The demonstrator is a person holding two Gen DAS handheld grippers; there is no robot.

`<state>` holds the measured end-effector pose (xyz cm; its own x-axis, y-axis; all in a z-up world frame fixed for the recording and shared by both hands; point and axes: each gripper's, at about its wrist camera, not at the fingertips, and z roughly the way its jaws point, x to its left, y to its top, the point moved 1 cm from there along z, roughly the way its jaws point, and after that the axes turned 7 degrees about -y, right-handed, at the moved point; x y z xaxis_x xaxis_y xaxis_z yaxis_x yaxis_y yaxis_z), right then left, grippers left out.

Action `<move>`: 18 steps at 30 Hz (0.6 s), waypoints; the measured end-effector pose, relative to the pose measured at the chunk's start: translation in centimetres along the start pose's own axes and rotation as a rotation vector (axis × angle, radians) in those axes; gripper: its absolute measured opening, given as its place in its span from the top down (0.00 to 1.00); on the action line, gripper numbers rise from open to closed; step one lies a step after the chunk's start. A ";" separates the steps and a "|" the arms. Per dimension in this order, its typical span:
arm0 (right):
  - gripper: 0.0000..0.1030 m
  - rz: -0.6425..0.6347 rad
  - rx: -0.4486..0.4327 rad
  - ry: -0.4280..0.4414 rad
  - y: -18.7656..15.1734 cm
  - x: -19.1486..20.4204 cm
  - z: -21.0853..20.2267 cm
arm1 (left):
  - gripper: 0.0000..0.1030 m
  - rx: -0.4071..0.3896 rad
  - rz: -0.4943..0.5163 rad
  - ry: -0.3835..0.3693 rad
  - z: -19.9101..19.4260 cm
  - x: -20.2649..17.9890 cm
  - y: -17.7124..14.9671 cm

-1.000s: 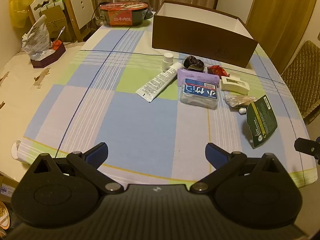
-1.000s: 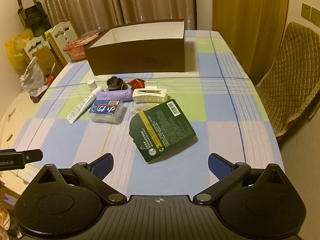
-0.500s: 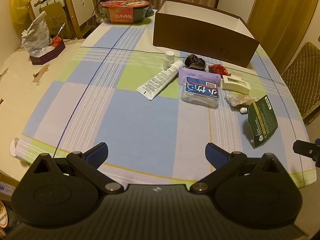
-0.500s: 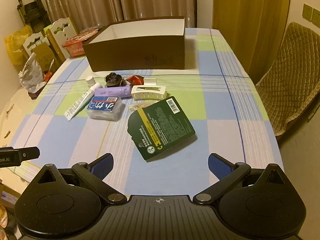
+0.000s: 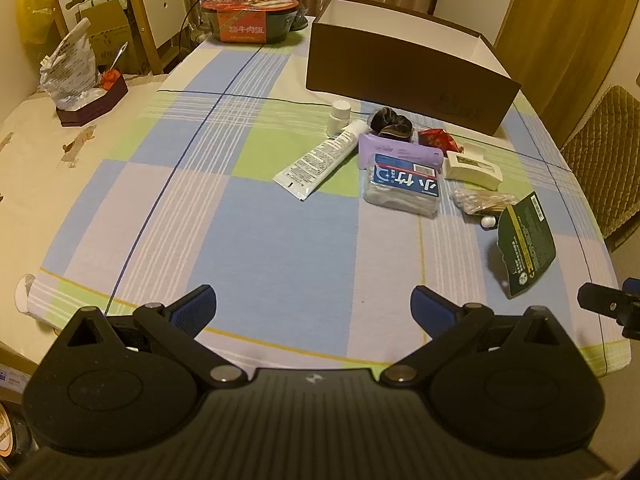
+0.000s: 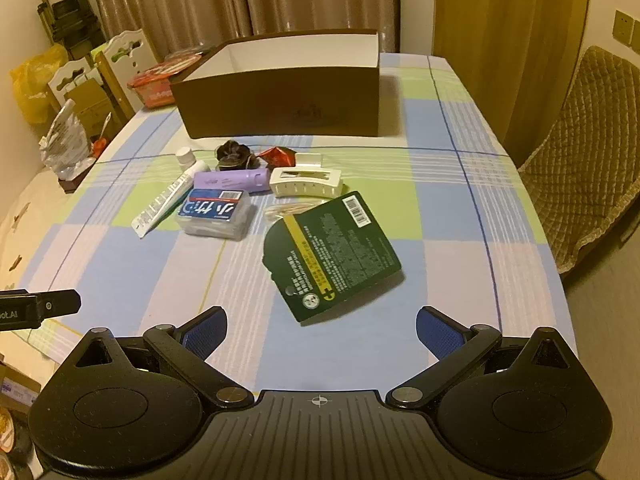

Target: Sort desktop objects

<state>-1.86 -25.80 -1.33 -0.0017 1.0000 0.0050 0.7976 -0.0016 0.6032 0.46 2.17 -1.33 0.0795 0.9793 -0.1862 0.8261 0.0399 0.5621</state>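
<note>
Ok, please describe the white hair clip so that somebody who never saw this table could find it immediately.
Start from the big brown box at the far end of the checked tablecloth; the small items lie in a cluster in front of it. The white hair clip is at the cluster's right end, just beyond the dark green card and right of the purple tube. It alone is white, boxy and slotted along its side.
</note>
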 end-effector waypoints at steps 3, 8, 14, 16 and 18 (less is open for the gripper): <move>0.00 -0.003 -0.001 -0.003 0.1 0.5 0.1 | 0.01 0.001 -0.003 -0.003 0.0 0.4 0.1; 0.00 -0.003 -0.001 -0.010 0.4 1.3 0.3 | 0.01 0.002 -0.007 -0.009 0.1 1.3 0.3; 0.00 0.007 -0.003 -0.024 0.7 2.2 0.4 | 0.01 -0.001 -0.008 -0.026 0.0 2.4 0.8; 0.00 0.012 -0.007 -0.033 0.8 2.5 0.4 | 0.01 -0.003 -0.003 -0.033 0.0 2.8 1.0; 0.00 0.018 -0.011 -0.042 0.9 2.8 0.4 | 0.01 -0.005 0.002 -0.040 0.0 3.3 1.3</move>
<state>-0.88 -23.02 -1.09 0.0382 0.9991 -0.0174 0.7904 -0.0196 0.6122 1.79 5.40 -1.26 0.1038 0.9706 -0.2174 0.8232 0.0388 0.5664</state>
